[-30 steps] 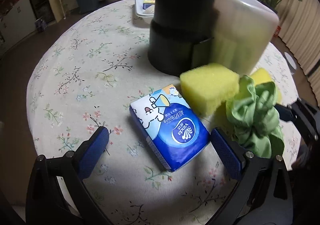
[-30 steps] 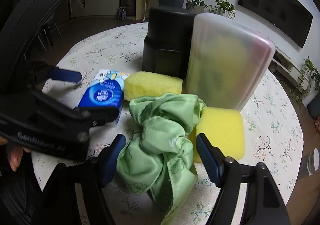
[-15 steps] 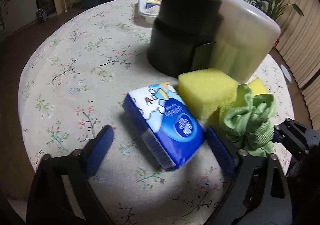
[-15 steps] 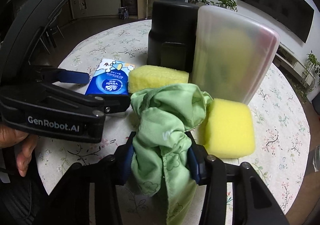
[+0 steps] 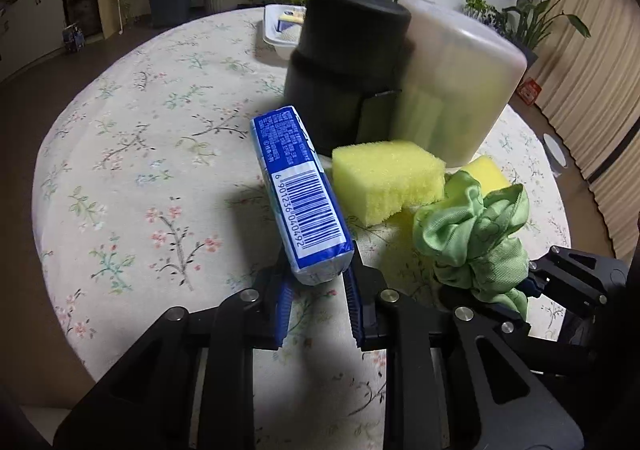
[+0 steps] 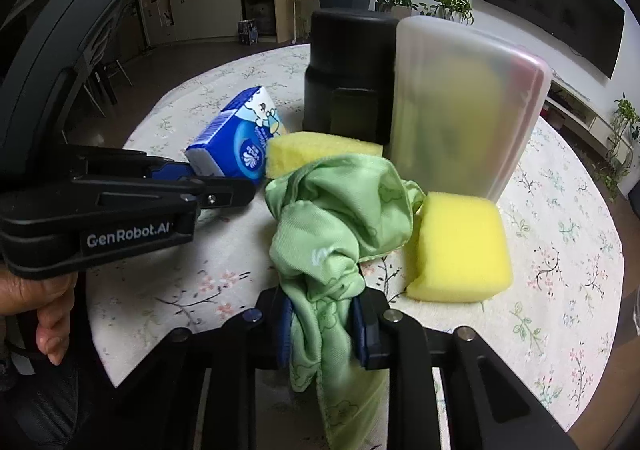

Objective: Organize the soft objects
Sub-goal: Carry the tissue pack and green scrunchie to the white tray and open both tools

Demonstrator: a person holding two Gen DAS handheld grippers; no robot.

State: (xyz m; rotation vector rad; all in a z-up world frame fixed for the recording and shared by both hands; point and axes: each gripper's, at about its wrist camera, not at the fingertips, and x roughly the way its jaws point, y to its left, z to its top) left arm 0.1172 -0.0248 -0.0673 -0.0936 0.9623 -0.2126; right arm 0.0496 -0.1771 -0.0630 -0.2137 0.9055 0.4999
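Tissue pack (image 5: pixel 301 199) now tipped on edge, barcode up, pinched in L gripper (image 5: pixel 316 286); jaws just closed narrow on it. R gripper (image 6: pixel 322 314) clamped on green cloth (image 6: pixel 340 218), jaws closing too. Both off tablecloth (image 5: pixel 132 170), sponges (image 5: pixel 386 178) remain. Next: likely carry to translucent box (image 6: pixel 460 106).

Dim indoor light, fisheye bending, dark corners.

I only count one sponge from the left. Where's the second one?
In the right wrist view the second sponge lies on the table right of the green cloth, just before the frosted box.
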